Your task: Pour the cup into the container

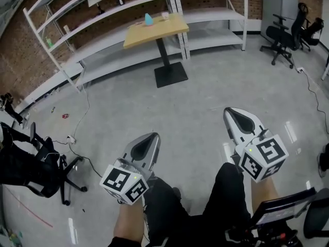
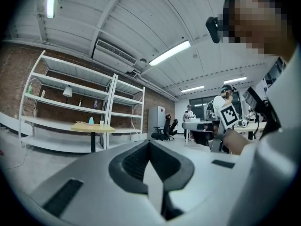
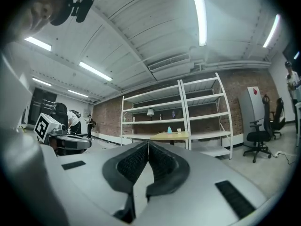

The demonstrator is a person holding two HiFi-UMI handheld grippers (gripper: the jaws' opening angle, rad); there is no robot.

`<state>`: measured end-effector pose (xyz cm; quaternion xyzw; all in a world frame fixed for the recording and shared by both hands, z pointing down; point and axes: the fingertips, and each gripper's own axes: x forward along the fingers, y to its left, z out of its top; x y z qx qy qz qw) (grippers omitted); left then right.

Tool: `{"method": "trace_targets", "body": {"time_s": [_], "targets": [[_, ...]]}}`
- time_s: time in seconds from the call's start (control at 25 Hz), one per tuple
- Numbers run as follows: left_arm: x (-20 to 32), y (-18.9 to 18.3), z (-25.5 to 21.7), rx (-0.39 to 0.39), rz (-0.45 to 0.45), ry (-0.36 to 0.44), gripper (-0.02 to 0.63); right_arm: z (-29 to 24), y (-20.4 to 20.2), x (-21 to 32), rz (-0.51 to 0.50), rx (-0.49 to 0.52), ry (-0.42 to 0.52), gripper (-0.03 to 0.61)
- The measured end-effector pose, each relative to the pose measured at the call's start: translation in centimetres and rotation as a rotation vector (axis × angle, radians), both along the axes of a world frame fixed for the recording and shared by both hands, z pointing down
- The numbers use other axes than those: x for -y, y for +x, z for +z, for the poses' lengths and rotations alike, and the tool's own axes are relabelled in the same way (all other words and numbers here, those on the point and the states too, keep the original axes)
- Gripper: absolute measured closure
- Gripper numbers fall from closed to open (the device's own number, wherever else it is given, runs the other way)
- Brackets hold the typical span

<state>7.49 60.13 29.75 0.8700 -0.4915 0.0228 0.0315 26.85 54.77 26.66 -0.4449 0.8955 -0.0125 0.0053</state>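
A small wooden table [image 1: 154, 31] stands far ahead by the shelves. On it are a light blue container [image 1: 148, 19] and a small white cup [image 1: 165, 15]. Both also show small in the left gripper view, the container [image 2: 91, 121] left of the cup [image 2: 101, 123], and in the right gripper view, container [image 3: 169, 130] and cup [image 3: 178, 130]. My left gripper [image 1: 149, 138] and right gripper [image 1: 232, 112] hover over the person's knees, far from the table. Both are shut with nothing between the jaws, as seen at the left gripper [image 2: 150, 142] and the right gripper [image 3: 148, 142].
White shelving racks [image 1: 103, 14] line the brick wall behind the table. Black office chairs stand at the back right [image 1: 280, 37] and near left [image 1: 36, 163]. Cables [image 1: 82, 153] trail over the grey floor. Other people [image 2: 225, 102] stand at desks to one side.
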Motion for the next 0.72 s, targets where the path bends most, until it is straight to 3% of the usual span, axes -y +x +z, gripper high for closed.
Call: {"method": "trace_targets", "body": {"time_s": [0.16,0.32,0.72], "targets": [[3.5,-1.7,-2.1,0.011,0.012,0.053,0.615,-2.2,-1.4,4.3,0.011,0.001,0.033,0.577],[8.8,-4.1,-2.2,0.022,0.008,0.054,0.615,-2.0,-4.3,9.7,-0.007,-0.012,0.022,0.577],[28.1,-6.1,-1.0,0.02,0.007,0.017,0.615,1.2,-7.5,27.5,-0.026,-0.017,-0.035,0.577]]}}
